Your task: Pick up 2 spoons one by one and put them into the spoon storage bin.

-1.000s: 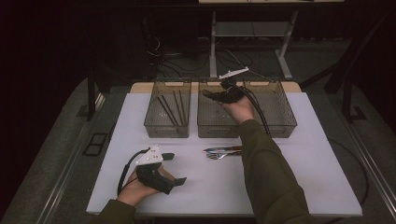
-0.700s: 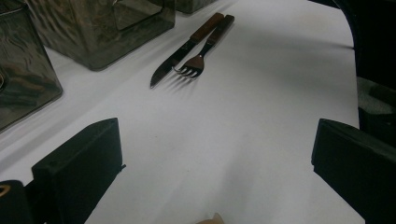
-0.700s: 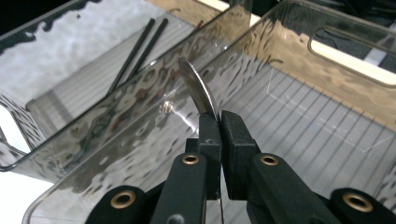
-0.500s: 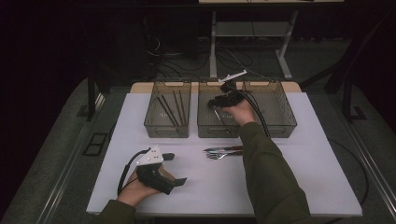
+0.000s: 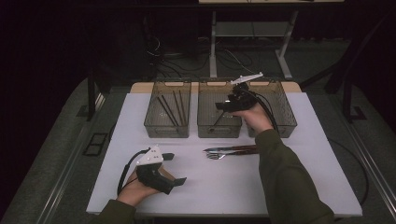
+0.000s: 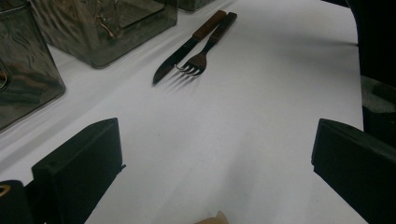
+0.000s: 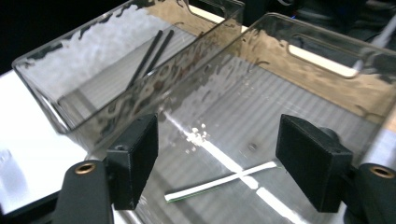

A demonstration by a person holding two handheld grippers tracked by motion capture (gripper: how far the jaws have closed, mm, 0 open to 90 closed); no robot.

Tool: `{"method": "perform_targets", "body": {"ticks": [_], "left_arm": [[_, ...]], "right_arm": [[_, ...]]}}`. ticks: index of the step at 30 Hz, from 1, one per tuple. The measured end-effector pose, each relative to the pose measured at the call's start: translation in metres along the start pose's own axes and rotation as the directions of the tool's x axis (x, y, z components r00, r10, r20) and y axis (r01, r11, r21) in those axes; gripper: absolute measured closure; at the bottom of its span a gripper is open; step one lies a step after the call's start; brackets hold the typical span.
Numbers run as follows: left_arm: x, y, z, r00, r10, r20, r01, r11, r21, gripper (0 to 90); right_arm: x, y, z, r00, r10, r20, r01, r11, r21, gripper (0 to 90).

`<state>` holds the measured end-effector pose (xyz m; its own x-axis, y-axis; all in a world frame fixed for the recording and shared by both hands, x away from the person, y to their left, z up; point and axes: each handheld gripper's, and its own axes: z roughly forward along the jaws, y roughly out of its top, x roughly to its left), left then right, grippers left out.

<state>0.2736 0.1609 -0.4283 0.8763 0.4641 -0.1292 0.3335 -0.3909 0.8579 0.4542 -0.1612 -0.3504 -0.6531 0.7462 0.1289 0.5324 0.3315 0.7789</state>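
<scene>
Spoon point(image 7: 224, 183): in the right gripper view a pale, thin utensil that may be a spoon, though you cannot tell for sure, lies flat on the floor of the middle bin point(image 7: 327, 88). It sits below and between the two jaws of your right gripper point(image 7: 217, 163), apart from both; the jaws stand wide and hold nothing.

In the high view your right gripper point(image 5: 232, 103) hangs over the middle bin point(image 5: 218, 132), your hand behind it at the bin's right wall. A dark slanted stick shows in that bin under the gripper.

The left bin point(image 5: 166, 130) holds dark chopsticks point(image 5: 169, 107), seen also through the clear wall in the right gripper view point(image 7: 148, 55). The right bin point(image 5: 286, 116) stands just beside the middle one.

Your left gripper point(image 5: 172, 169) rests on the white table point(image 5: 224, 186) near its front edge, well apart from the bins. Its jaws are spread with bare table between them in the left gripper view point(image 6: 215, 154).

A knife point(image 6: 184, 49) and fork point(image 6: 208, 46) lie side by side on the table, in front of the middle bin point(image 5: 231, 151), touching or nearly so.
</scene>
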Motion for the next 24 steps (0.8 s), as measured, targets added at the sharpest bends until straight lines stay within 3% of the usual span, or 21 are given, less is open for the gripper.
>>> {"method": "perform_targets", "body": {"ticks": [10,12,24], "left_arm": [[-0.002,-0.001,0.003,1.0,-0.005,-0.006,0.005,0.9999,0.014,0.9],[-0.001,-0.001,0.003,1.0,-0.002,-0.008,0.002,0.9998,0.02,0.9],[0.0,-0.002,0.003,0.9998,-0.002,-0.019,0.003,0.9993,0.036,0.9]], "right_arm": [[0.003,-0.032,-0.036,0.9997,-0.011,-0.021,0.01,1.0,-0.021,19.8],[0.004,-0.041,-0.043,0.999,-0.015,-0.043,0.013,0.999,-0.035,18.8],[0.016,-0.095,-0.073,0.9983,-0.035,-0.046,0.032,0.996,-0.08,14.2]]}}
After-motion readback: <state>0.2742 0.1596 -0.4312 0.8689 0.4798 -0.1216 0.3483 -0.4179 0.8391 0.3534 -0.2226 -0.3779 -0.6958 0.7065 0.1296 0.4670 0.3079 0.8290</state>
